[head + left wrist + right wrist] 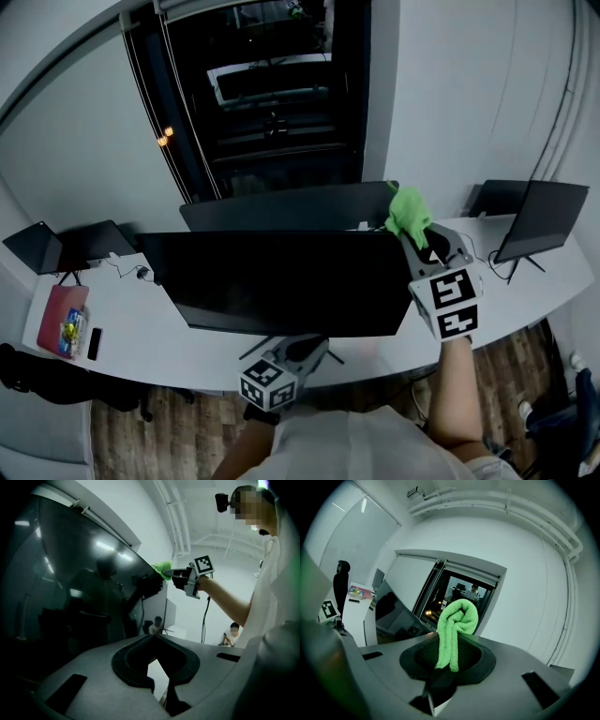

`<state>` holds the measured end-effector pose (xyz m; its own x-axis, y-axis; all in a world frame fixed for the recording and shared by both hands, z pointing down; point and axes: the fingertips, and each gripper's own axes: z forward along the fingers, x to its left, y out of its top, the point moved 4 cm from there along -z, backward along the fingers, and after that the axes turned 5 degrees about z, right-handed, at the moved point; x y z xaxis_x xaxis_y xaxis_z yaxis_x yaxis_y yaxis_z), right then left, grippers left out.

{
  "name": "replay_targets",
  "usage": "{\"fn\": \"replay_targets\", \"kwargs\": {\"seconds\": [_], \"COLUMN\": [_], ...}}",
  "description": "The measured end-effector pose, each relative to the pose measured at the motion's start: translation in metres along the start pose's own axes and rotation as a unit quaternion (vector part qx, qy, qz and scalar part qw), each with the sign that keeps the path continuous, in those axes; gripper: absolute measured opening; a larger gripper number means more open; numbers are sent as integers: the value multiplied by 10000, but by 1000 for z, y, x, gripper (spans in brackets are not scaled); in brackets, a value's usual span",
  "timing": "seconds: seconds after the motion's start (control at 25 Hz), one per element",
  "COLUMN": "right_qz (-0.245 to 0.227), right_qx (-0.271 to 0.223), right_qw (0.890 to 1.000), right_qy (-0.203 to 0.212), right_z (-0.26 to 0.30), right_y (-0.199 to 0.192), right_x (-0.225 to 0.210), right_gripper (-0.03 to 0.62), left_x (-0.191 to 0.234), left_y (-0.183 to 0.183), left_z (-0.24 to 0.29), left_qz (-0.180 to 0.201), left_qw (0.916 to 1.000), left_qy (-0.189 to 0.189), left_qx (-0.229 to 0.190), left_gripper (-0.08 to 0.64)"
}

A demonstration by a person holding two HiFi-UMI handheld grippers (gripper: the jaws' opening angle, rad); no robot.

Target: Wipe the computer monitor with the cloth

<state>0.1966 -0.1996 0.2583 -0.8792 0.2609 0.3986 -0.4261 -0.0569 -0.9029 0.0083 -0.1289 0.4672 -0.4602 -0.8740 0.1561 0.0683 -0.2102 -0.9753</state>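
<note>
- Over the curved white desk, in the head view, the right gripper was up at the top right corner of the wide computer monitor. Its jaws were clamped on the green cloth. The bunch stuck out past the tips, so fabric rather than plastic would meet the glass. The left gripper hung low under the monitor's bottom edge, kept clear of the work, I'd guess.
- From the left gripper view, its jaws sat closed together with nothing between them, pointing up along the dark screen. The cloth showed at the screen's upper edge, though I couldn't tell whether it was touching.
- From the right gripper view, the cloth was doubled over, its ends pinched between the pads and its loop standing above them, which looked a firm hold for rubbing.
</note>
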Motion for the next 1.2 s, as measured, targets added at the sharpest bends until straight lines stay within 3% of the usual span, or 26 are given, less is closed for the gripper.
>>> {"fn": "replay_targets", "kwargs": {"seconds": [0.88,1.2], "right_qz": [46,105], "right_qx": [88,55], "right_qw": [9988,9968], "right_qy": [-478,-794], "right_z": [-23,-35], "right_y": [-23,-35], "right_x": [-29,-35], "right_gripper": [69,69], "left_x": [-5,5], "left_y": [7,7], "left_z": [2,-14], "left_qz": [71,55], "left_qw": [10000,9998], "left_qy": [26,192], "left_qx": [-16,-48], "left_gripper": [20,20]}}
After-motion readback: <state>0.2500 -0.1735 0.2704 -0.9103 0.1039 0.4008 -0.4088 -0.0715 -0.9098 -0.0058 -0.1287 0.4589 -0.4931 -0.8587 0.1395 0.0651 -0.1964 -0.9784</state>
